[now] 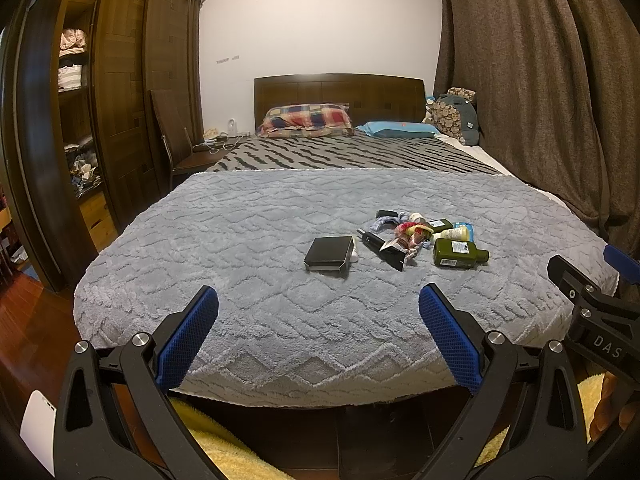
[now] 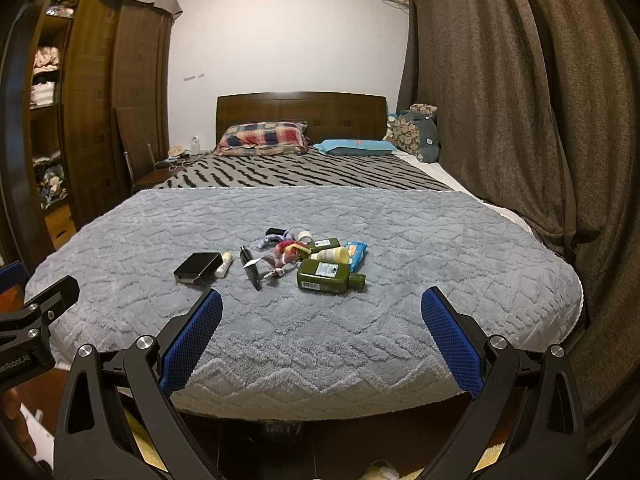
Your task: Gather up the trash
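A pile of trash lies on the grey blanket (image 1: 248, 240) of the bed. It holds a black box (image 1: 329, 254) (image 2: 198, 267), a dark green bottle (image 1: 460, 253) (image 2: 330, 276), a cream bottle (image 1: 454, 234) (image 2: 332, 255), a black tube (image 1: 384, 248) (image 2: 251, 268), crumpled wrappers (image 1: 412, 236) (image 2: 286, 254) and a blue packet (image 2: 355, 254). My left gripper (image 1: 318, 308) is open and empty, hovering over the bed's foot, short of the pile. My right gripper (image 2: 322, 312) is open and empty too, also short of the pile. The right gripper's finger shows at the edge of the left wrist view (image 1: 576, 280).
A wooden wardrobe (image 1: 120, 92) with open shelves stands at the left, a chair (image 1: 176, 140) beside the bed. Brown curtains (image 2: 520, 100) hang along the right. Pillows (image 1: 308, 120) lie at the headboard. A yellow fluffy mat (image 1: 224, 452) lies on the floor below the grippers.
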`<control>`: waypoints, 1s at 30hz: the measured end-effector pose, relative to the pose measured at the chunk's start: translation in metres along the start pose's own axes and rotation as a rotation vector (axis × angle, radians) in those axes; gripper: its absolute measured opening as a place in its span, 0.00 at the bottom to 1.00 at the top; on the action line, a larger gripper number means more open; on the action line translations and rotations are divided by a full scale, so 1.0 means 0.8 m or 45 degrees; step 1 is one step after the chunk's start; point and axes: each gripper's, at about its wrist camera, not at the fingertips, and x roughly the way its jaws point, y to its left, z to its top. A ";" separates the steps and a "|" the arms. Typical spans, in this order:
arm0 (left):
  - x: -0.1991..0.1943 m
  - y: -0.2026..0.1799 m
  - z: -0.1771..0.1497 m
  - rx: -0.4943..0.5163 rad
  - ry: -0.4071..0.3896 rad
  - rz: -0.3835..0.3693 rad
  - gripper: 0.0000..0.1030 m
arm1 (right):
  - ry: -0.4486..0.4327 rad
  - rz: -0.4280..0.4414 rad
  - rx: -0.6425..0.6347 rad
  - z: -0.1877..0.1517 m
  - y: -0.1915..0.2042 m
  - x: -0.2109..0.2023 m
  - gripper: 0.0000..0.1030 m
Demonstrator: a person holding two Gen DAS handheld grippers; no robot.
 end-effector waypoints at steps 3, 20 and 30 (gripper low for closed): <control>0.000 0.000 0.000 0.001 0.001 0.000 0.92 | 0.001 0.001 0.001 0.000 0.001 0.000 0.97; -0.005 0.003 0.004 0.001 0.001 0.001 0.92 | 0.003 0.007 -0.005 0.002 0.001 0.001 0.97; -0.005 0.004 0.004 0.002 0.002 0.002 0.92 | 0.004 0.007 -0.006 0.001 0.003 0.000 0.97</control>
